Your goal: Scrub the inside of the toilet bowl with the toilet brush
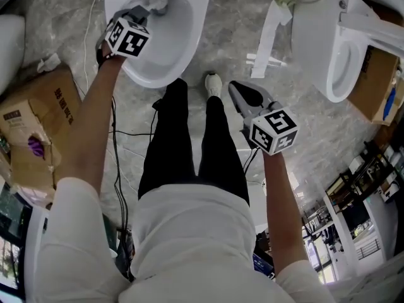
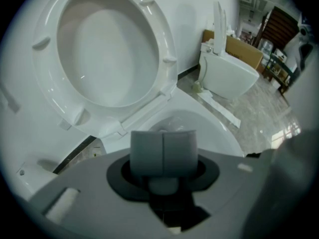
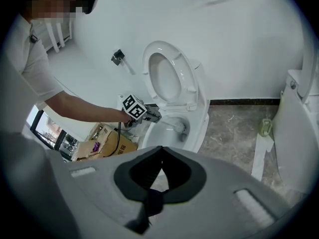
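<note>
The white toilet bowl [image 1: 183,49] is at the top of the head view, with its seat and lid [image 2: 109,49] raised against the wall. My left gripper [image 1: 140,14] reaches over the bowl's left rim, shut on the toilet brush handle. The brush head [image 1: 158,4] lies low inside the bowl. The right gripper view shows the same: the left gripper [image 3: 149,114] holds the brush [image 3: 179,128] down in the bowl [image 3: 197,133]. In its own view the left gripper [image 2: 163,151] has its pads pressed together. My right gripper [image 1: 235,88] hangs shut and holds nothing, right of the person's legs.
A second toilet [image 1: 334,49] stands at the right, with a white strip [image 1: 268,36] on the floor beside it. Cardboard boxes [image 1: 38,125] sit at the left. Cables [image 1: 126,131] trail over the marble floor. The person's legs [image 1: 189,144] stand just before the bowl.
</note>
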The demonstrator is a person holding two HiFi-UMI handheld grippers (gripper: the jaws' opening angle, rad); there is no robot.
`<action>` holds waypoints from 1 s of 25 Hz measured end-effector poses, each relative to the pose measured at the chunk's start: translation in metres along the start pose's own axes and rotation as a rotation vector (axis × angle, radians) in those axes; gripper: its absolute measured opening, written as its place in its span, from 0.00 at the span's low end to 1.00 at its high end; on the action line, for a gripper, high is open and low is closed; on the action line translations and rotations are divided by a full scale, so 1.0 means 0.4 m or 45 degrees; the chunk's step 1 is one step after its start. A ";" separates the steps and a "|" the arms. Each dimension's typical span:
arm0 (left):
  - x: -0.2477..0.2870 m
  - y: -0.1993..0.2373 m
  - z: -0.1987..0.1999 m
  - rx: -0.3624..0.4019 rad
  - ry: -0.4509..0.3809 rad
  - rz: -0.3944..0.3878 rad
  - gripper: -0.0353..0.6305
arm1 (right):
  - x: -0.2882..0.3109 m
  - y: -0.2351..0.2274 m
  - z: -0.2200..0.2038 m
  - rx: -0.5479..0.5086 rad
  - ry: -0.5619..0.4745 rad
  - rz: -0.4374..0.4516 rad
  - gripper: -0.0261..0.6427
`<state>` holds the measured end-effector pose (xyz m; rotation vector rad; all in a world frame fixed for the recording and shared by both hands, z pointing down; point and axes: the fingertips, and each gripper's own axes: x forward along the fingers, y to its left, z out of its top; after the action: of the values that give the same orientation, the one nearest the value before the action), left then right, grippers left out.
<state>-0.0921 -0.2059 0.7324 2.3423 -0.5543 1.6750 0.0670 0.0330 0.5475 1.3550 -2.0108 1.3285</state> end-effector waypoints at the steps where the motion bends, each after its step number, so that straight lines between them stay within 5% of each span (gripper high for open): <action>1: 0.002 0.009 -0.002 0.003 0.008 0.007 0.29 | 0.000 -0.002 0.001 0.001 0.000 0.000 0.04; 13: -0.028 0.058 -0.111 -0.037 0.082 0.056 0.29 | -0.004 -0.009 -0.003 -0.018 0.024 0.017 0.04; 25: -0.048 -0.035 -0.257 -0.009 0.193 0.042 0.28 | -0.034 -0.013 -0.029 -0.027 0.020 0.020 0.04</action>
<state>-0.1805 -0.1505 0.7490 2.1890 -0.5717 1.8421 0.0757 0.0495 0.5461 1.3186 -2.0232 1.3168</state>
